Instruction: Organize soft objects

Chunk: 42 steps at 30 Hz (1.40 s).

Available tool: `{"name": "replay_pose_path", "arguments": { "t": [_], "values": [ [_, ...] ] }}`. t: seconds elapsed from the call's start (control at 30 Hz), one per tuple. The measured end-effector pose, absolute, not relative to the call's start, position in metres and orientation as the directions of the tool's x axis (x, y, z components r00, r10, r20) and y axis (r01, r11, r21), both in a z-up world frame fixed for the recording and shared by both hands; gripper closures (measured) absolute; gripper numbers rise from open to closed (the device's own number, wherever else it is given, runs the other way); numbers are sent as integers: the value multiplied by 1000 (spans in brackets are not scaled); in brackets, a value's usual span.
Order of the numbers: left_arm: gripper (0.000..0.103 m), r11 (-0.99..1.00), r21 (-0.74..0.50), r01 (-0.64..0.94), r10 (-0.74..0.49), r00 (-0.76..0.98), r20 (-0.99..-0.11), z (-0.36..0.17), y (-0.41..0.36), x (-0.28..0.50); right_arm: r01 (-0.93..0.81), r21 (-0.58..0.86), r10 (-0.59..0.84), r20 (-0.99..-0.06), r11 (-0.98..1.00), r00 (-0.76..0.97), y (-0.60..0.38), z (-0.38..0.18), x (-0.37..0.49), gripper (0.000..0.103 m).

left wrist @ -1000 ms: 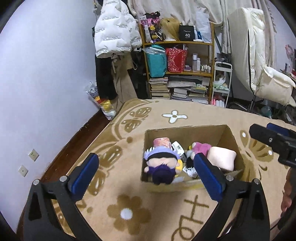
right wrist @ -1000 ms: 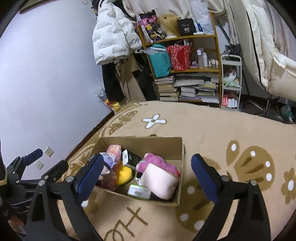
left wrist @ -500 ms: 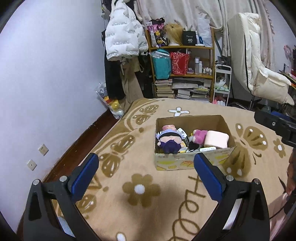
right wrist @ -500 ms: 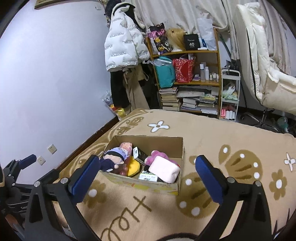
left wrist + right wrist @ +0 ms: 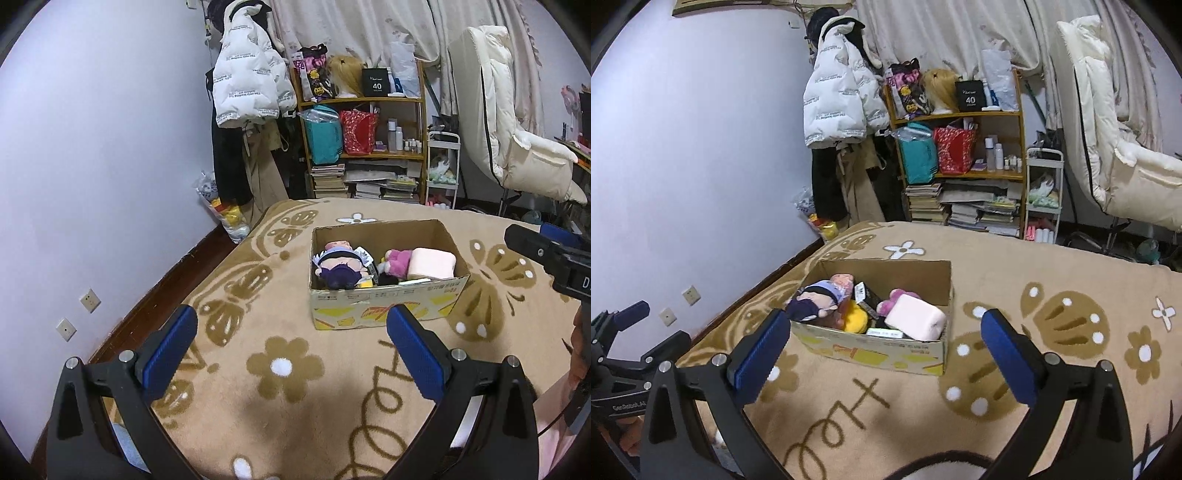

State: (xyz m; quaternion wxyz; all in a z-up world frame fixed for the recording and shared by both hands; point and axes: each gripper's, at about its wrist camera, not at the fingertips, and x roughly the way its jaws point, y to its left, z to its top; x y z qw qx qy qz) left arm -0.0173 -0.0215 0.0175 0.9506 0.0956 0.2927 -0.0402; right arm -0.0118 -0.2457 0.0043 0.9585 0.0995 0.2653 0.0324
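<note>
A cardboard box (image 5: 388,308) (image 5: 875,350) stands on the patterned beige blanket. It holds a purple-haired plush doll (image 5: 340,267) (image 5: 812,301), a pink plush (image 5: 397,258) (image 5: 895,295), a pale pink cushion (image 5: 432,263) (image 5: 916,321), a yellow plush (image 5: 855,319) and small packets. My left gripper (image 5: 295,345) is open and empty, held back from the box's near side. My right gripper (image 5: 886,345) is open and empty, also back from the box. Each gripper shows at the edge of the other's view.
The blanket (image 5: 288,369) covers a bed. Behind it stand a wooden shelf (image 5: 365,147) with bags and books, a hanging white jacket (image 5: 251,85), a small white cart (image 5: 441,170) and a cream chair (image 5: 517,147). A wall (image 5: 92,166) runs along the left.
Both grippers have pulled back and up from the box, which now looks smaller and farther. The toys in the box have stayed in place. Both grippers remain open.
</note>
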Motion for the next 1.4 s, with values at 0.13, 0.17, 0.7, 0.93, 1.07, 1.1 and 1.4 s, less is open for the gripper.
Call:
{"name": "replay_pose_path", "arguments": {
  "t": [0.13, 0.17, 0.7, 0.93, 1.07, 1.1, 1.4],
  "values": [
    [2, 981, 141, 134, -30, 822, -568, 9, -23, -14, 1, 192, 97, -499, 981, 861, -249, -3, -10, 0],
    [2, 980, 142, 139, -33, 817, -576, 7, -24, -10, 1, 187, 95, -500, 982, 861, -249, -4, -10, 0],
    [2, 980, 134, 150, -35, 783, -621, -12, -29, 14, 15, 175, 91, -580, 984, 810, -247, -31, 5, 0],
    [2, 980, 129, 150, -36, 777, -629, -14, -28, 18, 26, 177, 85, -593, 984, 801, -249, -35, 7, 0],
    [2, 980, 126, 152, -40, 777, -629, -15, -28, 19, 33, 182, 84, -596, 983, 799, -250, -35, 8, 0],
    [2, 980, 129, 151, -37, 778, -628, -15, -28, 20, 36, 183, 82, -597, 982, 798, -251, -35, 8, 0],
    [2, 983, 125, 137, -32, 787, -616, -14, -31, 17, 39, 187, 83, -599, 982, 796, -252, -35, 8, 0]
  ]
}}
